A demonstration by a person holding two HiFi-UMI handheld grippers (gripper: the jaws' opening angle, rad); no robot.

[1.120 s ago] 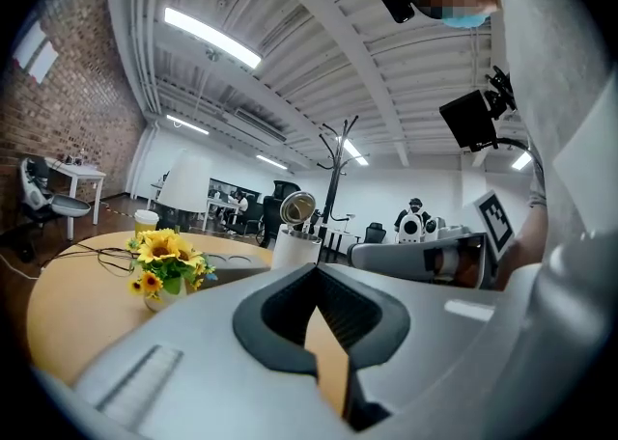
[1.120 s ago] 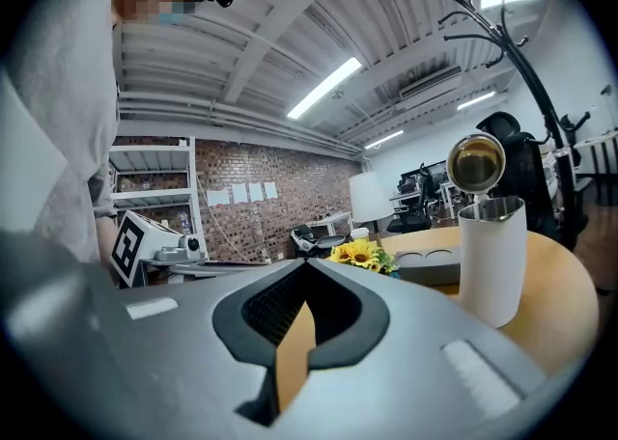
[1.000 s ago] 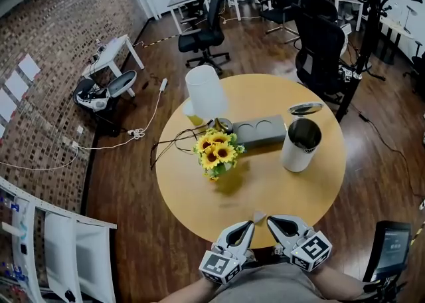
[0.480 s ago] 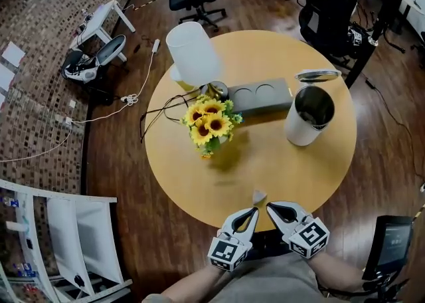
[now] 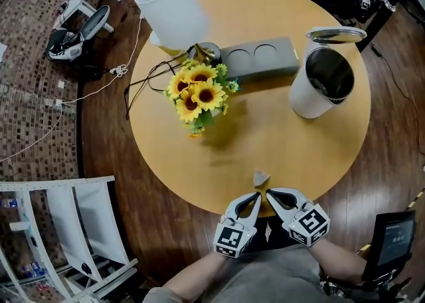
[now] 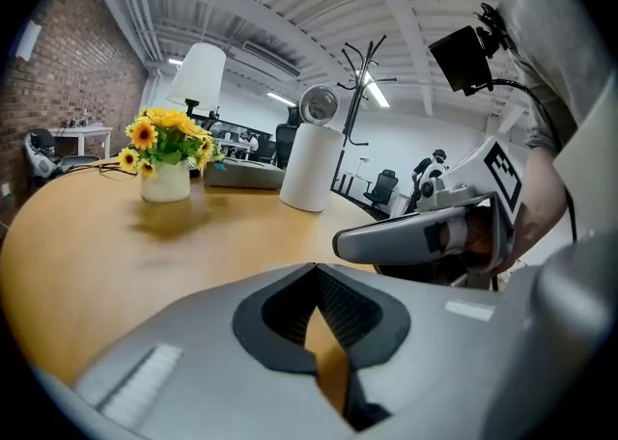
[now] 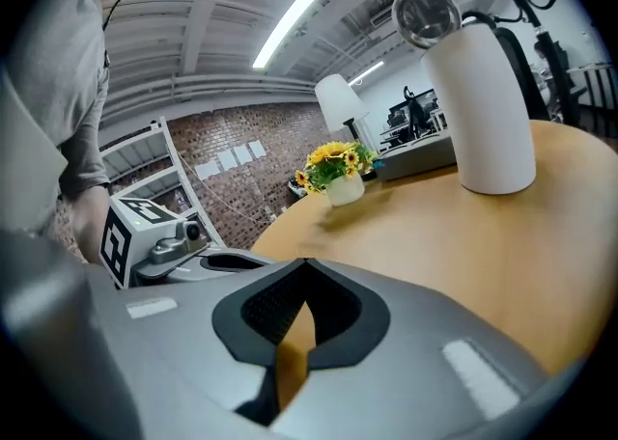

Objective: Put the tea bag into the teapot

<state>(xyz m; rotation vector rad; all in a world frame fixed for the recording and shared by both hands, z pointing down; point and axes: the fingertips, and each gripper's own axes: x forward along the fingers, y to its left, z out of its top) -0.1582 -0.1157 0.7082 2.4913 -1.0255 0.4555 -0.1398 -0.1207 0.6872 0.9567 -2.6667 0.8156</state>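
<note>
A small grey tea bag [image 5: 260, 177] lies on the round wooden table [image 5: 279, 142] near its front edge. The white cylindrical teapot [image 5: 323, 82] stands at the right, its hinged lid [image 5: 335, 34] tipped open; it also shows as a teapot [image 6: 310, 166] in the left gripper view and as a teapot [image 7: 480, 105] in the right gripper view. My left gripper [image 5: 256, 197] and right gripper [image 5: 269, 193] sit side by side just short of the tea bag, both shut and holding nothing. The jaws of the left gripper [image 6: 314, 267] and of the right gripper [image 7: 305, 263] hide the tea bag in their own views.
A vase of sunflowers [image 5: 193, 96] stands left of centre, with a white lamp [image 5: 171, 9] and a grey tray [image 5: 260, 59] with two round wells behind it. Cables [image 5: 143, 82] trail off the left edge. A white shelf frame [image 5: 73, 228] stands on the floor at the left.
The head view has tilted down and closer, so the table sits higher in the picture. Both grippers stay shut at the front edge by the tea bag, which has not moved.
</note>
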